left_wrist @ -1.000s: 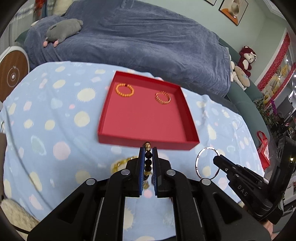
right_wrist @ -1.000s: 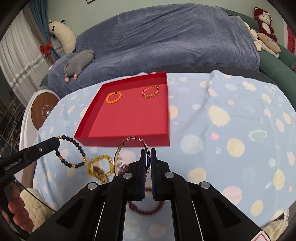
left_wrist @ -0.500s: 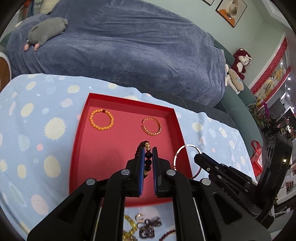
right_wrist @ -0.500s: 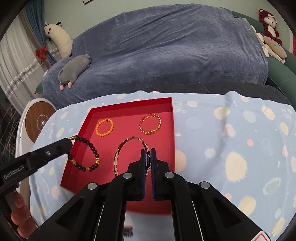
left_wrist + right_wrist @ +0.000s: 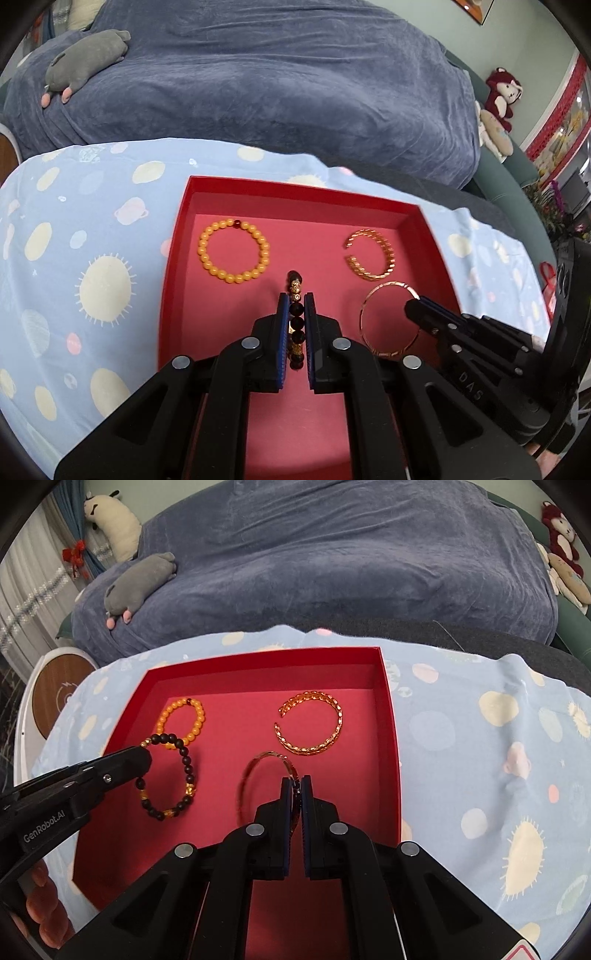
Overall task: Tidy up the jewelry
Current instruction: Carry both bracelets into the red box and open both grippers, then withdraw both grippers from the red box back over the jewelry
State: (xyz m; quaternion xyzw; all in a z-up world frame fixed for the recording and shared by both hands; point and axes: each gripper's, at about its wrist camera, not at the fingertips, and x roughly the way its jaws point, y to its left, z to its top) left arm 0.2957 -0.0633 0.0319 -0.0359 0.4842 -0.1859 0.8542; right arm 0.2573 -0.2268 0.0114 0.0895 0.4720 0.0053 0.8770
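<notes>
My left gripper (image 5: 295, 306) is pinched nearly closed on the black bead bracelet (image 5: 168, 775); in the left wrist view beads sit squeezed between the blue pads, loop end sticking out at 12 o'clock. My right gripper (image 5: 295, 788) is clamped almost fully on the thin gold bangle (image 5: 264, 775), held by its rim, ring fanning out toward 10 o'clock. Both pieces hang over the red tray (image 5: 389, 716), not resting on the floor as far as I can tell.

Outward: the orange bead bracelet (image 5: 233, 251) lies at 11 o'clock of the left gripper, the open gold cuff (image 5: 370, 254) at 1 o'clock, both flat in the far half of the tray. Tray sits on the spotted blue cloth (image 5: 88, 266); blue sofa cover (image 5: 280, 85) and grey plush (image 5: 86, 48) behind.

Risks, my guess: in the right wrist view the black loop overlaps the orange bracelet, so letting go here could land one on the other and tangle. The bangle is gripped on a thin hard edge, so it may twist or slip, then roll on edge toward the cuff or the tray wall. The two grippers are near each other; lowering together could knock them. Releasing from too high lets beads bounce. Next move likely needs lowering, separating sideways, then opening.
</notes>
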